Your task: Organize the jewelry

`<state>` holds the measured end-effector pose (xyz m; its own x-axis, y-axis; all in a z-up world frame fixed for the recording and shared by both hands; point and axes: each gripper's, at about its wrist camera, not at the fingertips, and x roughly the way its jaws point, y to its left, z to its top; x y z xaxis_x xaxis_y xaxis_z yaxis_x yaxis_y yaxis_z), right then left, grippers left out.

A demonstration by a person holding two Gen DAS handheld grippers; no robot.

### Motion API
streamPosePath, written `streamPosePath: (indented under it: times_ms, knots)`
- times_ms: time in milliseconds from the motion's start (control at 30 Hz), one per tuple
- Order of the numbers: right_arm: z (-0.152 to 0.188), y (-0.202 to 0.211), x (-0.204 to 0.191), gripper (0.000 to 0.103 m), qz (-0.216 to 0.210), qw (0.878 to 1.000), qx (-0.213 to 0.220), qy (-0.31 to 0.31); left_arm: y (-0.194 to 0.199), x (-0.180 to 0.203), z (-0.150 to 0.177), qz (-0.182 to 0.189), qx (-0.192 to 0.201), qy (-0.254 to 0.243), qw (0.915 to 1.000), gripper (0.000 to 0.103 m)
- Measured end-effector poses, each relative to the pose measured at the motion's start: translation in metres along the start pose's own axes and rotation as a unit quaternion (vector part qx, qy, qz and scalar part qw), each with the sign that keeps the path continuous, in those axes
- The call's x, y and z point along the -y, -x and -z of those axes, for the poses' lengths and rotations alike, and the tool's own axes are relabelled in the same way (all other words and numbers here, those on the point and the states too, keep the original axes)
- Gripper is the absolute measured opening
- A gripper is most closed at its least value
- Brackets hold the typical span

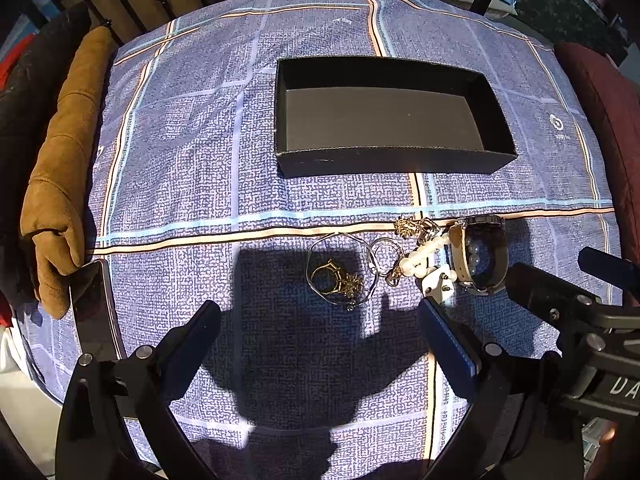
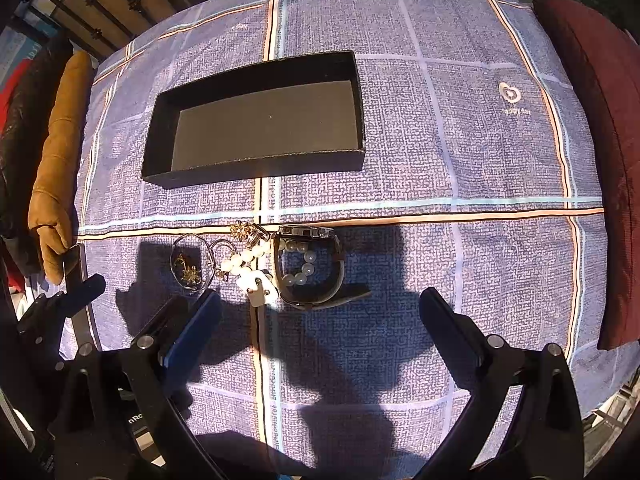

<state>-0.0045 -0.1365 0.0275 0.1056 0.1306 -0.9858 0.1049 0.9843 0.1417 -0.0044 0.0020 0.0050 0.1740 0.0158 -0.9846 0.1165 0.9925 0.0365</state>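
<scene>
Both cameras look down and forward over the cloth toward the box [image 1: 394, 118] [image 2: 256, 120]; the left view stands near, in front of the box and a little to its left; the right view stands in front and more to its right; both share the box and the watch [image 1: 478, 256] [image 2: 310, 266] before it.

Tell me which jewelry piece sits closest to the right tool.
The wristwatch, standing on its edge at the right end of the jewelry row with pearl beads inside its band. The rings and bangle lie further left. The right tool is open.
</scene>
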Motion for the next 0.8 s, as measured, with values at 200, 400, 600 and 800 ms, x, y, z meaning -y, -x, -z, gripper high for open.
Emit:
streamPosePath:
  times_ms: [200, 400, 600, 800]
  knots:
    - [0.0003, 0.0008, 0.0004, 0.097, -0.005, 1.000, -0.002, -0.004, 0.0013, 0.0010, 0.0006, 0.002, 0.000, -0.004, 1.0000, 0.096]
    - [0.0008, 0.0019, -0.0001, 0.097, -0.005, 1.000, -0.001, -0.004, 0.0028, 0.0021, 0.0008, 0.000, 0.002, -0.006, 1.0000, 0.096]
    - [0.0009, 0.0029, -0.0012, 0.097, -0.008, 1.000, 0.001, -0.004, 0.0050, 0.0031, 0.0002, -0.001, 0.005, -0.009, 0.9999, 0.096]
    - [0.0006, 0.0027, -0.0029, 0.097, -0.009, 1.000, 0.003, -0.003, 0.0054, 0.0017, 0.0016, -0.004, 0.006, -0.007, 0.9999, 0.096]
